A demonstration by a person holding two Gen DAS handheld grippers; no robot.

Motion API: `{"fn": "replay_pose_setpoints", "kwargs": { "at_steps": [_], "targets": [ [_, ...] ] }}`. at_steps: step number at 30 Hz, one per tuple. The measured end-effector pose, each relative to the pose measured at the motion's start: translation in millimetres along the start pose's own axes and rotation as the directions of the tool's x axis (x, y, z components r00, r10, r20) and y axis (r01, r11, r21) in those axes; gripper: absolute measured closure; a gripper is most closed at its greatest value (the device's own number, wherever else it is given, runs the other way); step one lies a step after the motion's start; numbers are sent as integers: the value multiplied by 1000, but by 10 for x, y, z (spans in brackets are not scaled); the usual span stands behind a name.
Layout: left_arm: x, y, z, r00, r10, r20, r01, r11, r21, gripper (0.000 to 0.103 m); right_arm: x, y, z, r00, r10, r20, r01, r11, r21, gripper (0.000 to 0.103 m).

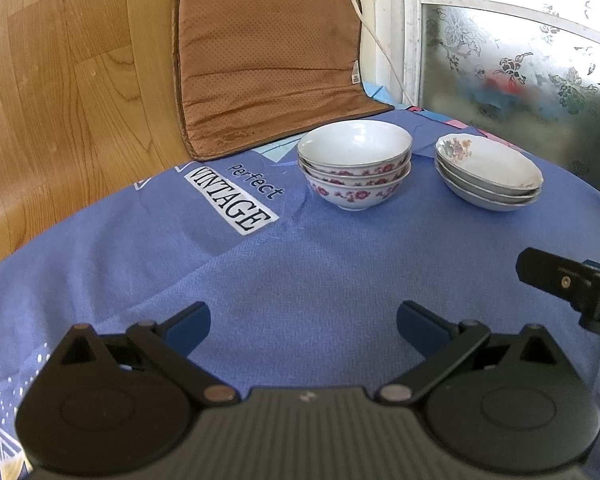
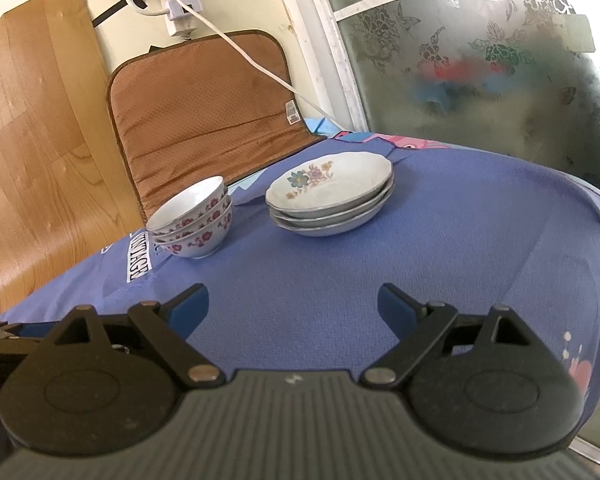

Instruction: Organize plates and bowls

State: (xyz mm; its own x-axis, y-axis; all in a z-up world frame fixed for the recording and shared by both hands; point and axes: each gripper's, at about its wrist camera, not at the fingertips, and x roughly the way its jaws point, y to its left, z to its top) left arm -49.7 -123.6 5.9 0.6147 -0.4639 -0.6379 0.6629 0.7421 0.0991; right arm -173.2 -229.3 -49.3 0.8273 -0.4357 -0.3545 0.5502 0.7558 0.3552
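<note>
Three white bowls with pink flowers sit nested in one stack (image 1: 355, 164) (image 2: 193, 218) on the blue cloth. To its right stands a stack of three shallow white plates (image 1: 488, 174) (image 2: 330, 194), the top one with a flower print. My left gripper (image 1: 303, 326) is open and holds nothing, low over the cloth well in front of the bowls. My right gripper (image 2: 293, 306) is open too, with nothing in it, in front of the plates. Part of the right gripper (image 1: 572, 286) shows at the right edge of the left wrist view.
A brown cushion (image 1: 268, 56) (image 2: 204, 112) leans against the wall behind the stacks. A white cable (image 2: 260, 64) runs down from a power strip (image 2: 178, 4). A frosted flowered glass door (image 1: 520, 48) is at the right. The blue cloth (image 1: 300, 256) drops off at left over wood flooring (image 1: 60, 100).
</note>
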Motion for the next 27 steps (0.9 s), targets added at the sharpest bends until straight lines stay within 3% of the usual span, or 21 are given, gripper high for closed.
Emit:
{"fn": "replay_pose_setpoints", "kwargs": {
  "at_steps": [27],
  "targets": [
    [-7,0,5,999,42,13,-42,999,13,0,-6,1,-4,1000,3,10,-3,1000,-6,10]
  ]
}}
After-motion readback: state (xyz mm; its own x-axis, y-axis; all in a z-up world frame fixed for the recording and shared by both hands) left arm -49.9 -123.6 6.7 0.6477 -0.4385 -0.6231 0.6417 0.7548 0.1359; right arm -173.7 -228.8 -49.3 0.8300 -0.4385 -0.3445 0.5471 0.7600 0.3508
